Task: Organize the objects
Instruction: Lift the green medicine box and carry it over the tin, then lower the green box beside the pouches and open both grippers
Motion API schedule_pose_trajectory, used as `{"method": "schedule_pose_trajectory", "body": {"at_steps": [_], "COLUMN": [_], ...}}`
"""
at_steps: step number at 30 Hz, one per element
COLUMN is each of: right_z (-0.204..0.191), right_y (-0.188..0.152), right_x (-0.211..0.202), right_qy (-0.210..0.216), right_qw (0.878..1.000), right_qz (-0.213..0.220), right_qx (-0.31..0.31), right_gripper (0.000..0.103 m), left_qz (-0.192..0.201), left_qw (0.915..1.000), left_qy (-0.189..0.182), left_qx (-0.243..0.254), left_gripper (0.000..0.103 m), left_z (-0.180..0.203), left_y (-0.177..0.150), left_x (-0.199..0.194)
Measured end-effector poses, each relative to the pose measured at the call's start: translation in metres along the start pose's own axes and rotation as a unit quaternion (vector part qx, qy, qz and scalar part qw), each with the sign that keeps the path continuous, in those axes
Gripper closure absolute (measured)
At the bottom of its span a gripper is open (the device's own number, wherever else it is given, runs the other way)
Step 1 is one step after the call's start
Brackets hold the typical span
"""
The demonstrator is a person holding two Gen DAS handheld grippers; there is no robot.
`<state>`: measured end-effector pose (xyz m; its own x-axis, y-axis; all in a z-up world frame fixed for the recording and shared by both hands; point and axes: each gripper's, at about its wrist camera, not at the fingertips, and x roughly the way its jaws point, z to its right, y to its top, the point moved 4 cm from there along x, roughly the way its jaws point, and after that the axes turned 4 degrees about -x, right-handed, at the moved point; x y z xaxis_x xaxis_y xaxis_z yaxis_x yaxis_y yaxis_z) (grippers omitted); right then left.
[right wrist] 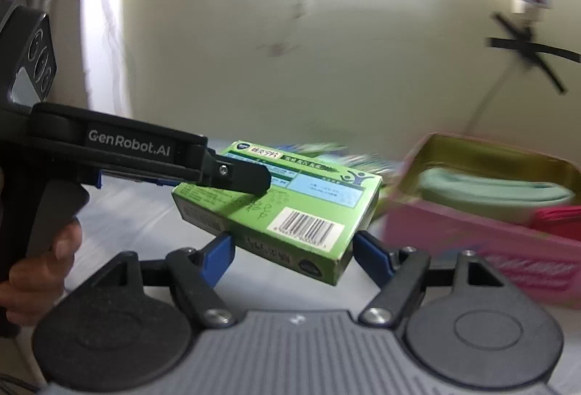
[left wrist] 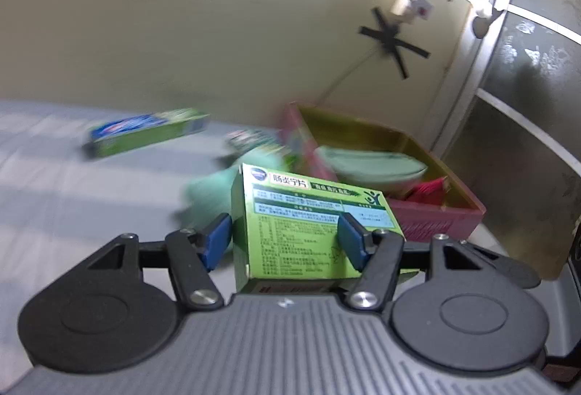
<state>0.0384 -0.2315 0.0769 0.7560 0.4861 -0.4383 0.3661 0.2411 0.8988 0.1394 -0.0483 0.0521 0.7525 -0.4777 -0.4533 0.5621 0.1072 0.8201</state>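
the left gripper point(left wrist: 285, 242) has its blue pads clamped on the two sides of a green medicine box point(left wrist: 308, 224), which sits between the fingers with its printed face tilted up toward the camera. the right gripper point(right wrist: 292, 253) grips the same green medicine box point(right wrist: 287, 206) at its near end, one blue pad on each side, the barcode facing up. in the right wrist view the left gripper point(right wrist: 250, 178) reaches in from the left, its black finger lying across the top of the box, and a hand point(right wrist: 40, 271) wraps its handle. the box is off the grey surface point(left wrist: 72, 184), held in the air between both tools. just beyond it stands a pink bin point(left wrist: 443, 217) with a yellow inner wall, holding a pale green rolled item point(left wrist: 370, 166) and a red packet point(left wrist: 428, 193). a long green and blue carton point(left wrist: 145, 135) lies farther left on the surface, blurred. a cream wall point(left wrist: 218, 31) rises behind.
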Motion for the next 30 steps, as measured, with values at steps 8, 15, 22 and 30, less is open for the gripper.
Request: {"method": "schedule_pose_trajectory", "body": {"at_steps": [8,15,22,30], "right_z": [0.085,0.137,0.174,0.195], "right_y": [0.022,0.015,0.008,0.002], "right_x": [0.0,0.02,0.037,0.053], "right_qy": [-0.057,-0.056,-0.035,-0.043], "right_qw": [0.998,0.997,0.993,0.988], "right_qz": [0.021,-0.002,-0.03,-0.059], "right_qx": [0.018,0.053,0.109,0.134], "right_gripper": [0.029,0.029,0.029,0.028], "left_qz": [0.004,-0.023,-0.046,-0.055], "left_qw": [0.9992,0.9988,0.9974,0.9939], "left_qy": [-0.025,-0.015,0.003,0.024], "left_qx": [0.031,0.04,0.054,0.092], "left_gripper": [0.036,0.035,0.035,0.035], "left_z": [0.064,0.084,0.096,0.111], "left_y": [0.033,0.035,0.033,0.029], "left_x": [0.064,0.111,0.149,0.176]}}
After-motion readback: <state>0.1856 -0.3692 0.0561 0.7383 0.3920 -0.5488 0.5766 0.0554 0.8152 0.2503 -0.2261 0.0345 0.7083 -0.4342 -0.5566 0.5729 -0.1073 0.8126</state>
